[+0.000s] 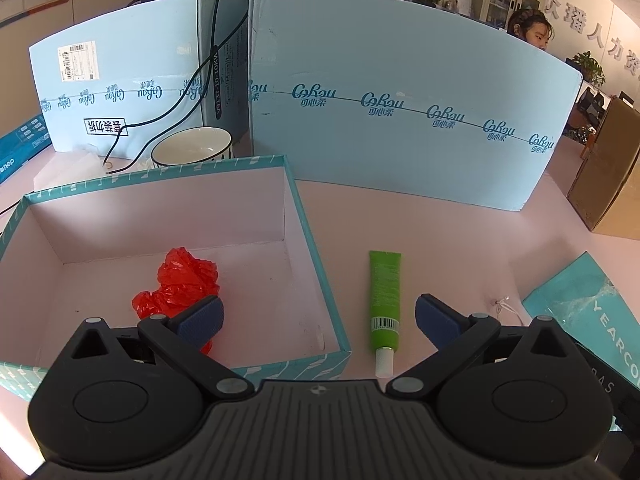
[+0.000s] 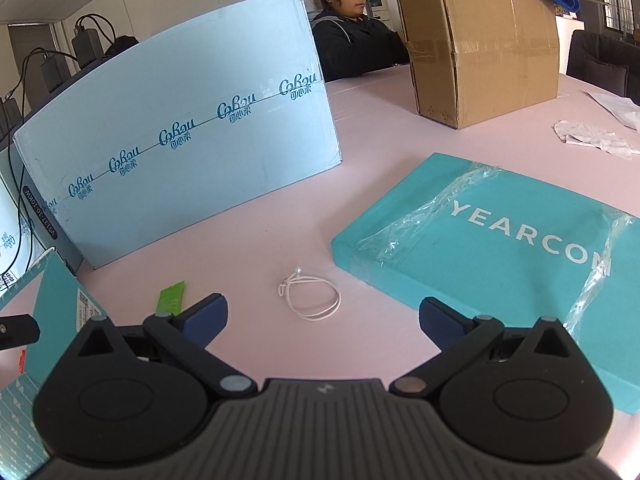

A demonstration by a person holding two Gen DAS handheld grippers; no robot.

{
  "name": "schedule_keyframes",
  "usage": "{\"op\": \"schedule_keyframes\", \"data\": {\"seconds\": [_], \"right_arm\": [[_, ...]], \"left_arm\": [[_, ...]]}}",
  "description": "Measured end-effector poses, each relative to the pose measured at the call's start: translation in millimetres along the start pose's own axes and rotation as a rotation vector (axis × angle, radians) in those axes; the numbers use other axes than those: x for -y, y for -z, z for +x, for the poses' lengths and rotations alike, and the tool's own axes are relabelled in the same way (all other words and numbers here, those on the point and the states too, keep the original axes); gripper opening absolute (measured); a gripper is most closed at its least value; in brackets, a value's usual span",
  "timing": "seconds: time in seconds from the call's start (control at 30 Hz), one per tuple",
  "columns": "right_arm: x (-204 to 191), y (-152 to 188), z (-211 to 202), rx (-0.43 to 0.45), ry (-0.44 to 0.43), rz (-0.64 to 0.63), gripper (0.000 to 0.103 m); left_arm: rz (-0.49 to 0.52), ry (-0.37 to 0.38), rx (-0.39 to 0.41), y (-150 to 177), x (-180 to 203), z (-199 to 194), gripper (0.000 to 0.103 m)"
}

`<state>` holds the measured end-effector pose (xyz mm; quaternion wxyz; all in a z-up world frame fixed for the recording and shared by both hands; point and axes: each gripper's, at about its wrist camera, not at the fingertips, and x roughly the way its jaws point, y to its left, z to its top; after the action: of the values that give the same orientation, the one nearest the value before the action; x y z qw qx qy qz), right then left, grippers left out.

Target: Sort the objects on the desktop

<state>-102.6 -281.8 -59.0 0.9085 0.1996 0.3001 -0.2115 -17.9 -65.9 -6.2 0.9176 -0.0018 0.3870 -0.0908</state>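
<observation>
An open teal-rimmed box point(image 1: 308, 240) sits on the pink table, with a crumpled red plastic bag point(image 1: 180, 284) inside it. A green tube point(image 1: 385, 296) lies on the table just right of the box, cap toward me. My left gripper point(image 1: 318, 322) is open and empty, straddling the box's right wall, with the tube between its fingers. My right gripper point(image 2: 322, 322) is open and empty above the table. A white string loop point(image 2: 310, 296) lies just ahead of it. The tube's end point(image 2: 172, 298) and the box corner point(image 2: 52, 300) show at the left of the right wrist view.
A white mug point(image 1: 192, 148) stands behind the box. Pale blue cartons point(image 1: 400, 100) form a wall at the back. A teal box lid point(image 2: 500, 240) with plastic wrap lies on the right. A brown cardboard box point(image 2: 480, 48) stands far right. A person point(image 2: 352, 28) sits beyond.
</observation>
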Motion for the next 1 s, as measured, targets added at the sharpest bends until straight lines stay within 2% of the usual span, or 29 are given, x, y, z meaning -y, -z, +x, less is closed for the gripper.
{"op": "schedule_keyframes", "data": {"seconds": [1.0], "right_arm": [[35, -1, -11, 0.013, 0.069, 0.047, 0.103]], "left_arm": [[0.102, 0.069, 0.022, 7, 42, -5, 0.102]]}}
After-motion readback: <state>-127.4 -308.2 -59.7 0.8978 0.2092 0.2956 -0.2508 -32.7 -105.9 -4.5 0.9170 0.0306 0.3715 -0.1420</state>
